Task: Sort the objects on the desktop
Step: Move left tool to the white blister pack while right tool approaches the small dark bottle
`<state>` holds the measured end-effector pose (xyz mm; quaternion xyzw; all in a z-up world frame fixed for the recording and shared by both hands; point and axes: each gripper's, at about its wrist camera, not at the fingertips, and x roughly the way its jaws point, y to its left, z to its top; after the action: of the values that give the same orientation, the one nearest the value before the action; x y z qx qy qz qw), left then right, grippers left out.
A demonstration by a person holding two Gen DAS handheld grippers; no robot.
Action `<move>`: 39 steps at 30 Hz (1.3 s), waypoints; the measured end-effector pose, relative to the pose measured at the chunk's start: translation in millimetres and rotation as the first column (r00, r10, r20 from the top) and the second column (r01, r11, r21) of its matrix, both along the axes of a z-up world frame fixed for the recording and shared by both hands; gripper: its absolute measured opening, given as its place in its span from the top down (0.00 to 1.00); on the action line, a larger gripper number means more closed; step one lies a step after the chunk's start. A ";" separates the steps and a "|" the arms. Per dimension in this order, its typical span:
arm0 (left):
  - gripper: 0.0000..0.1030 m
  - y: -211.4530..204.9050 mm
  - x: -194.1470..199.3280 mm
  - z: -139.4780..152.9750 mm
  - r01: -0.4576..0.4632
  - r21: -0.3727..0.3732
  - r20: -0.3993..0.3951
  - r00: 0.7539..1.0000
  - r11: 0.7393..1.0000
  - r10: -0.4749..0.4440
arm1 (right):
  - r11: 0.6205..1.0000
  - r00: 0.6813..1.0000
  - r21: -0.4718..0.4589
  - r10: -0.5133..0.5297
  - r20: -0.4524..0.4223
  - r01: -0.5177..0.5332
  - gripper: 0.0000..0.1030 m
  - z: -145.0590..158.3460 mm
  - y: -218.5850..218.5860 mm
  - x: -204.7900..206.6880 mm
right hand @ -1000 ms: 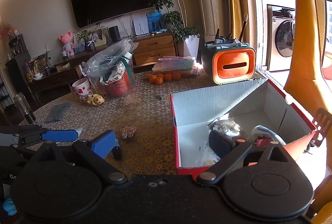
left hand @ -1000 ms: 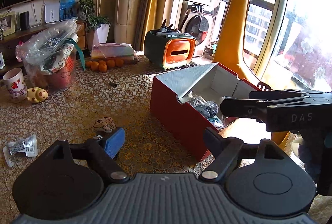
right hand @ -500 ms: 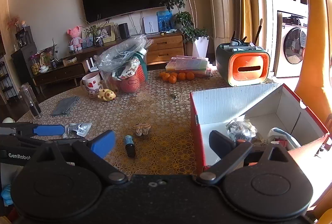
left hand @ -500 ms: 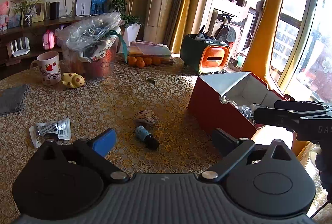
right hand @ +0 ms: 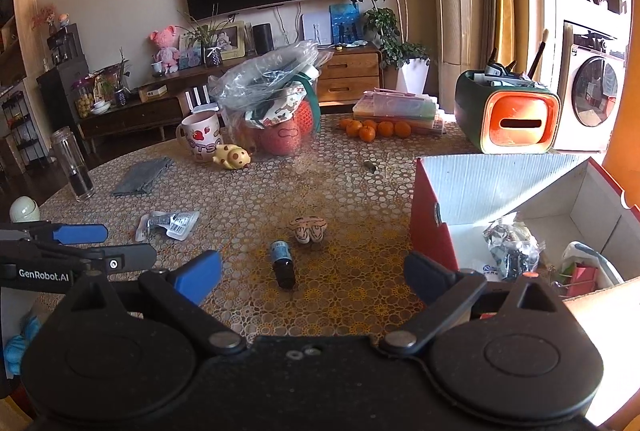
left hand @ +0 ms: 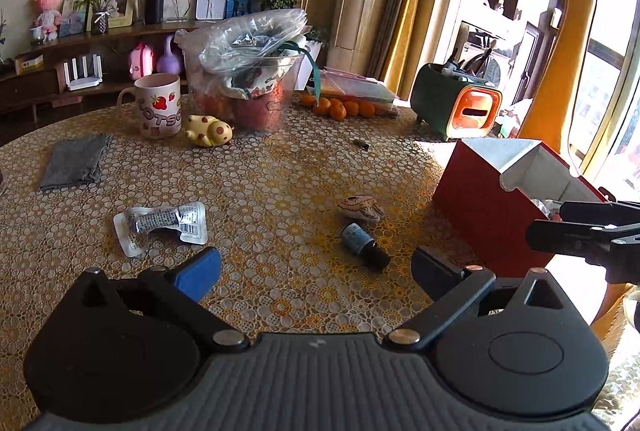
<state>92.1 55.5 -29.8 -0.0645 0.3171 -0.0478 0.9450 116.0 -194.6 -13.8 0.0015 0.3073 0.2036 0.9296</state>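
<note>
A small dark bottle with a blue label (left hand: 364, 245) (right hand: 282, 261) lies on its side on the patterned table, just ahead of both grippers. Beyond it rests a small striped, shell-like trinket (left hand: 362, 208) (right hand: 308, 228). A clear blister pack (left hand: 162, 225) (right hand: 168, 225) lies to the left. The red open box (left hand: 486, 201) (right hand: 434, 231) stands at the right with wrapped items inside. My left gripper (left hand: 316, 269) is open and empty, above the table. My right gripper (right hand: 314, 271) is also open and empty, with the bottle just beyond its fingertips.
At the back stand a strawberry mug (left hand: 158, 105), a yellow spotted toy (left hand: 208, 129), a plastic-wrapped tub (left hand: 248, 79), tangerines (left hand: 338, 107) and a green-orange organiser (left hand: 460, 103). A grey cloth (left hand: 76, 161) lies left. A glass tumbler (right hand: 74, 163) stands at the left edge.
Both grippers swung left, away from over the red box toward the table's middle. The left jaws spread wider. The bottle and blister pack came into view.
</note>
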 end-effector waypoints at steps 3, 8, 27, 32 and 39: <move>0.01 10.0 3.7 -6.7 -0.028 0.000 -0.009 1.000 1.000 0.028 | 1.000 1.000 -0.009 0.009 -0.009 -0.009 0.05 -6.4 7.8 5.8; 0.01 27.7 14.3 -19.5 -0.084 0.035 -0.013 0.996 0.996 0.085 | 1.000 0.999 -0.017 0.025 -0.024 -0.025 0.05 -17.8 21.0 20.8; 0.01 103.5 68.9 -76.6 -0.149 0.158 -0.074 0.984 0.976 0.162 | 0.995 0.991 -0.061 0.076 -0.112 -0.083 0.06 -62.6 57.6 68.7; 0.01 115.9 79.9 -85.3 -0.158 0.185 -0.079 0.981 0.970 0.175 | 0.994 0.989 -0.069 0.081 -0.128 -0.090 0.06 -69.9 66.4 75.1; 0.01 119.3 97.3 -95.8 -0.127 0.247 -0.076 0.986 0.961 0.150 | 0.992 0.985 -0.081 0.085 -0.149 -0.098 0.08 -80.4 72.7 82.9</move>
<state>189.4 174.9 -125.7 0.0268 0.3594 0.0605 0.9308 198.9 -121.9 -94.2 -0.0386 0.3828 0.2316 0.8935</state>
